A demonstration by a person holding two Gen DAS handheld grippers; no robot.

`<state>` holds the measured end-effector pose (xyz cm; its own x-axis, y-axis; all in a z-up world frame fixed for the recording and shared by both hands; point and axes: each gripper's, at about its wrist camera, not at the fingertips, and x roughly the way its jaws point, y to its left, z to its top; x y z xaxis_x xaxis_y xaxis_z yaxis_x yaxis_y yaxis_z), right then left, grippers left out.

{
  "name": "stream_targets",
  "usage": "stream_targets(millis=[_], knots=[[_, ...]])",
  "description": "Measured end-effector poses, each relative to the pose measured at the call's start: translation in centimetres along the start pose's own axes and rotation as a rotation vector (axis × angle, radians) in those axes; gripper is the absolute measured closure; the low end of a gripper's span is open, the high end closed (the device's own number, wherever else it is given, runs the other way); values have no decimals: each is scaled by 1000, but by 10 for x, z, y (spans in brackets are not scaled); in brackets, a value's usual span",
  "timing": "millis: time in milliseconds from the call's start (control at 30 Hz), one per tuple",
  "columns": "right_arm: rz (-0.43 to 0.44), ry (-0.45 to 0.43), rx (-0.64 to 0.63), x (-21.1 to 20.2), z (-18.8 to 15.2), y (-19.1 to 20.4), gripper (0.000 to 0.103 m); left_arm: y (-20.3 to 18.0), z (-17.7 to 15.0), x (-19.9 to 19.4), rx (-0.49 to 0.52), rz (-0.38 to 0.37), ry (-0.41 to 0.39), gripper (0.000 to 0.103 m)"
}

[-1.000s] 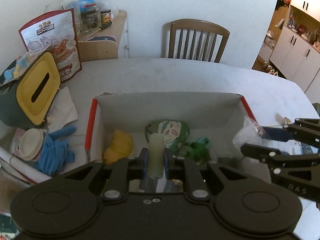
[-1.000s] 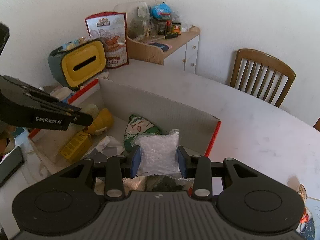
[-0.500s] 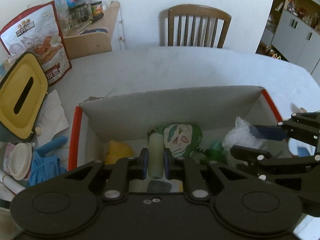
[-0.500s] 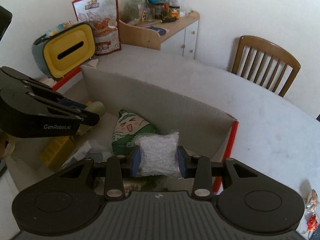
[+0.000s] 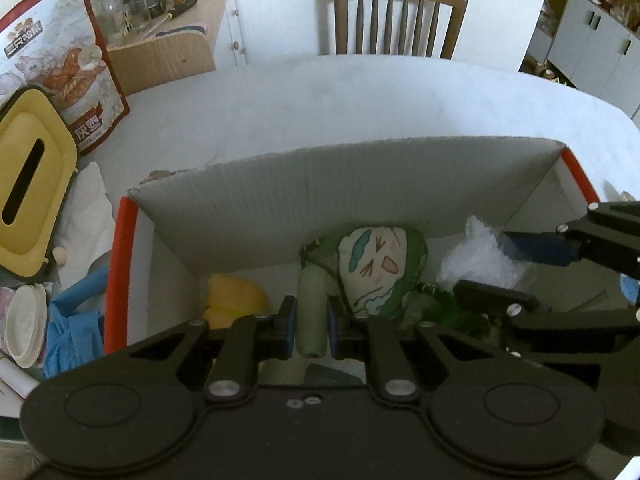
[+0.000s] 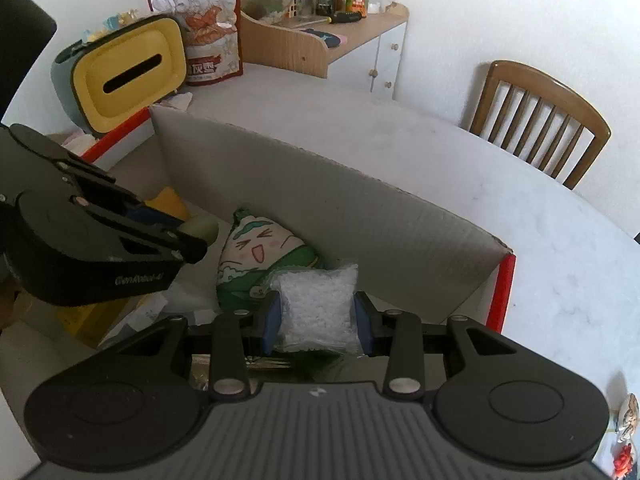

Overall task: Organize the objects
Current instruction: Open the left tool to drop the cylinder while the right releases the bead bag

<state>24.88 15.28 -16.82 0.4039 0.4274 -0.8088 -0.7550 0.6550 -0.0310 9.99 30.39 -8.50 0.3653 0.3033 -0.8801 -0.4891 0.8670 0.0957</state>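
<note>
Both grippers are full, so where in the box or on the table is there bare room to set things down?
Bare tabletop lies between the box's far wall and the chair. The box floor around the green plush is crowded.

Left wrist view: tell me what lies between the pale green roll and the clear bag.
The green plush with a cartoon face lies between the roll and the bag.

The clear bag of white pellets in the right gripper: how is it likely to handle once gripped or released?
The bag of white pellets probably deforms rather than holds shape: its loose granular fill bulges between the right gripper jaws. The clear film looks slick, so it may slip. Released over the cardboard box, it should slump, not roll.
</note>
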Motion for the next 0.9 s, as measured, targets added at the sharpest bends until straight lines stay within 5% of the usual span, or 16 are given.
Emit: stream_targets(millis=[533,700,900], knots=[[23,74,-39,11,0,7,64,4,8,24,1,-10,97,89],[23,79,-40,10,0,7,64,6,8,27,-4,0,111,82],[34,47,-34,2,-2,5,49,5,8,22,0,2,99,74]])
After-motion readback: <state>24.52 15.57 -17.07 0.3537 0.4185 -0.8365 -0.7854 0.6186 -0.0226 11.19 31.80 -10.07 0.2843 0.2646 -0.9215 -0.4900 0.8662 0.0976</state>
